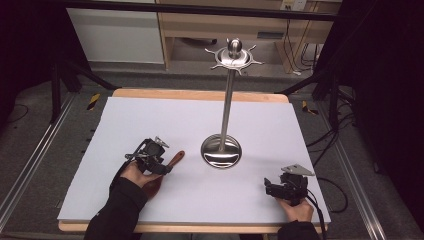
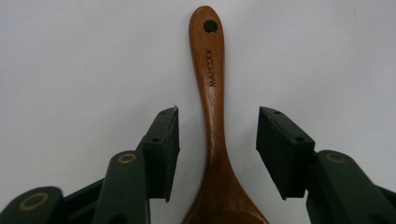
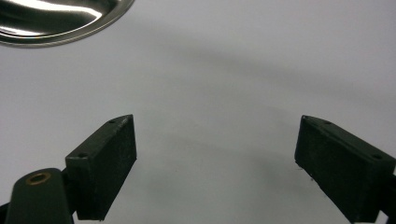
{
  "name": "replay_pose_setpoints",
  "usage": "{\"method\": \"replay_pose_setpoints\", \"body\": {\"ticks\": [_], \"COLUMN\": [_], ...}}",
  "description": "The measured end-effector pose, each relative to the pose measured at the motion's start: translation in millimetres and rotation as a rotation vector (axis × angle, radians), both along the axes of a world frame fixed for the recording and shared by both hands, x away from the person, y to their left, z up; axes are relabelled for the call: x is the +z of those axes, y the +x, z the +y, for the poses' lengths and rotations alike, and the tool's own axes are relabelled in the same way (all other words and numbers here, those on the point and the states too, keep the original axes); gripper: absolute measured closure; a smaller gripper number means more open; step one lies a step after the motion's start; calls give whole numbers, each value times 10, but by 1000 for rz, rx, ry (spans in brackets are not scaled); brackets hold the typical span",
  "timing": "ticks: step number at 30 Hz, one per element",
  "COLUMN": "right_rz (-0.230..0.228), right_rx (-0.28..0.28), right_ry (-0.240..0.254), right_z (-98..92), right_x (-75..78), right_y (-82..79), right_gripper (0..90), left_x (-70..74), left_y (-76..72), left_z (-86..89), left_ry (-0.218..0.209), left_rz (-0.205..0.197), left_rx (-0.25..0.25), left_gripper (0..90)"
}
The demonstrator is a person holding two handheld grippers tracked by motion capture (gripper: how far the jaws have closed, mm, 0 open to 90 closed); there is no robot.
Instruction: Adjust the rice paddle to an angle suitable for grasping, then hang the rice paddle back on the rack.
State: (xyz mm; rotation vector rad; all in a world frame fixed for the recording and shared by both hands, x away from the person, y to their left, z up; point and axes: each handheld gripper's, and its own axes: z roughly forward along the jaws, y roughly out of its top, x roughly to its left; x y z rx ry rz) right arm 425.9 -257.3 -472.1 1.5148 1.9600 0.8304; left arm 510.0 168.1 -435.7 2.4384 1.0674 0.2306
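one wooden spoon [image 2: 212,126], one metal stand [image 1: 226,105], two tongs

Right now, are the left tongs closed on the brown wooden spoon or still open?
Open. The left tongs straddle the brown wooden spoon, with white table showing between each black pad and the handle.

You see a reddish-brown wooden spoon [image 2: 211,107] with dark lettering on its handle, lying on a plain white sheet [image 1: 150,125]. Your black grippers' pads [image 2: 161,149] look dark green; the stand [image 1: 226,107] is shiny silver.

Wooden cabinet [image 1: 240,25] beyond table [image 1: 200,95].
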Motion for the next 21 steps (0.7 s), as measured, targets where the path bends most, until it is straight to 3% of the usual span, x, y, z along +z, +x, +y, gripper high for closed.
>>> {"method": "replay_pose_setpoints", "body": {"ticks": [3, 4, 8, 21], "right_rz": [-1, 3, 2, 9], "right_rx": [4, 2, 3, 1], "right_ry": [-1, 1, -2, -3], "right_z": [1, 4, 4, 10], "right_x": [0, -1, 2, -4], "right_y": [2, 4, 3, 7], "right_gripper": [130, 130, 130, 130], "left_x": [-3, -15, -32, -87], "left_y": [12, 27, 36, 107], "left_z": [-24, -53, -78, -81], "left_ry": [20, 53, 95, 117], "left_rz": [11, 21, 35, 76], "left_rx": [-12, -14, -20, -25], "left_gripper": [486, 488, 493, 572]}}
